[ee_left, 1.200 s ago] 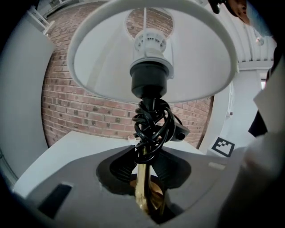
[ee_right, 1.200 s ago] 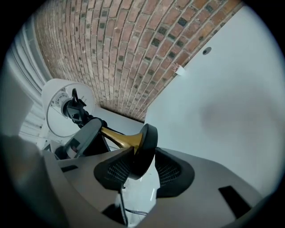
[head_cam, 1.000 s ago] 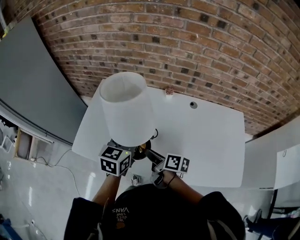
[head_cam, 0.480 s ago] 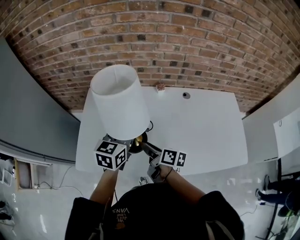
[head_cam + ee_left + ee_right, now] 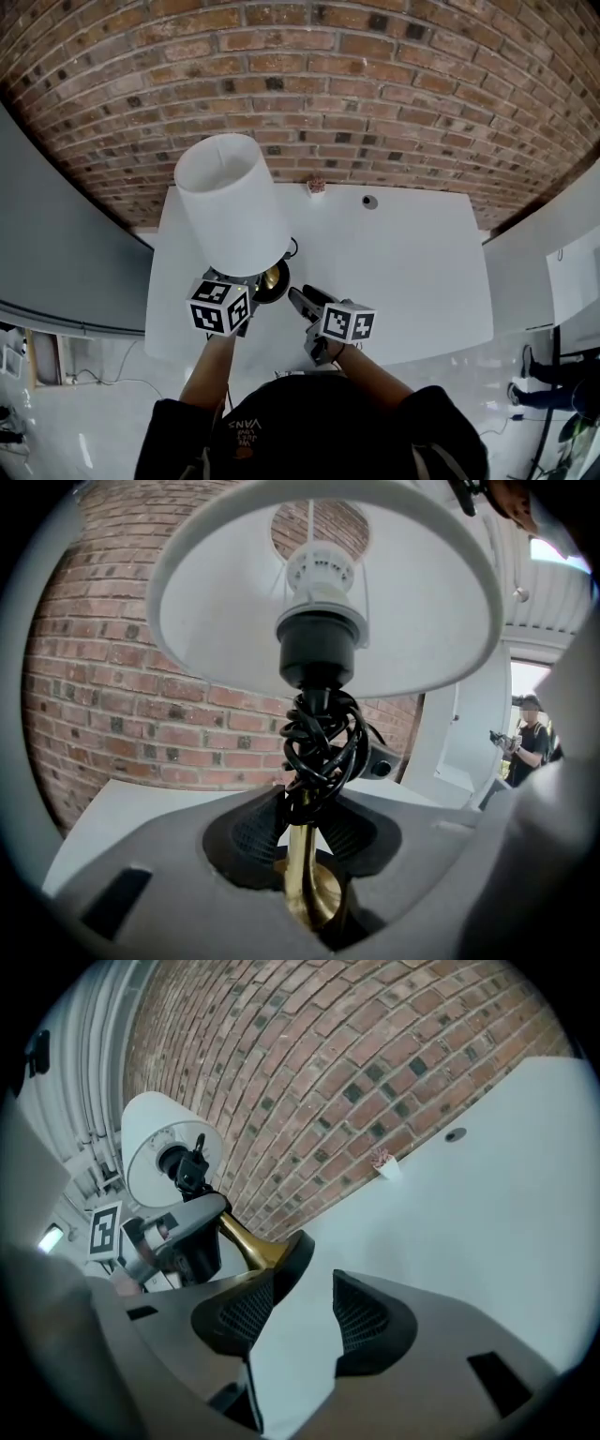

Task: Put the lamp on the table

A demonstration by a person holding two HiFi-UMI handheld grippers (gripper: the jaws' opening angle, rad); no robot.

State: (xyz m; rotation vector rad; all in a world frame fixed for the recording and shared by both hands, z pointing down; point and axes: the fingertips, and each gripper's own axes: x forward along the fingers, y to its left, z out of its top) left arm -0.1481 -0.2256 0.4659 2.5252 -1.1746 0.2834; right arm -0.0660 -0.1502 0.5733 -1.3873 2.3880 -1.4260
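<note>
Nearest in, the left gripper (image 5: 305, 832) is clamped on the lamp's brass stem (image 5: 302, 874), pads pressing it from both sides just below a bundle of black cord (image 5: 323, 738) wound round the neck. Right beside it, the right gripper (image 5: 305, 1307) stands spread wide; its jaws have just been opening, and only white tabletop shows between them, with the lamp's dark base (image 5: 286, 1260) just off the tip of its left pad. From the head view, the lamp (image 5: 232, 202) leans toward the upper left, its base over the near-left part of the table (image 5: 403, 272), close to the near edge. Whether the base rests on the top, I can't tell. The white shade (image 5: 403, 602) is open at both ends, and inside it sit the dark socket and a white fitting. To the right of the base the white top runs broad toward the right and far edges. Along the far edge sit a small pinkish thing (image 5: 316, 187) and a dark round hole (image 5: 368, 201), both well apart from the lamp. Behind the table rises the brick wall (image 5: 375, 94), with a grey panel (image 5: 56, 234) at the left. Far right in the left gripper view, a person (image 5: 530, 738) stands in a bright opening.
</note>
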